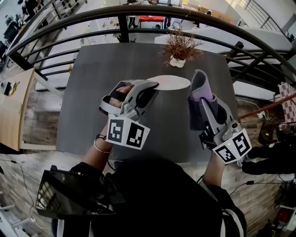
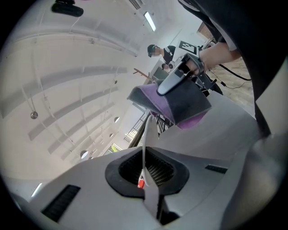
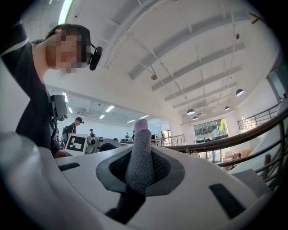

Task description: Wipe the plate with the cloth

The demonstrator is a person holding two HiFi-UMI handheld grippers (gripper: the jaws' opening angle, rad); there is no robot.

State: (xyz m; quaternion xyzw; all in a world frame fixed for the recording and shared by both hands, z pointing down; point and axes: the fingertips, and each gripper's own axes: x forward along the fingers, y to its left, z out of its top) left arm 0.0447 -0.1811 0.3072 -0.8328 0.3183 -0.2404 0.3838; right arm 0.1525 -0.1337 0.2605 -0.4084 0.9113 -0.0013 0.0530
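Observation:
Over the dark table [image 1: 92, 92], my left gripper [image 1: 150, 88] is shut on the near rim of a white plate [image 1: 171, 83], which juts out to the right. In the left gripper view the plate [image 2: 145, 143] shows edge-on as a thin white line between the jaws of the left gripper [image 2: 145, 168]. My right gripper [image 1: 203, 104] is shut on a folded grey and purple cloth [image 1: 200, 88] that sticks up past its jaws, just right of the plate and apart from it. The right gripper view shows the cloth [image 3: 140, 155] pinched upright in the right gripper [image 3: 140, 173].
A small pot of dried twigs [image 1: 178, 48] stands at the table's far edge. A dark curved railing [image 1: 138, 14] runs behind the table. A wooden bench [image 1: 11, 111] lies at the left, and a dark screen [image 1: 69, 194] hangs at the person's left hip.

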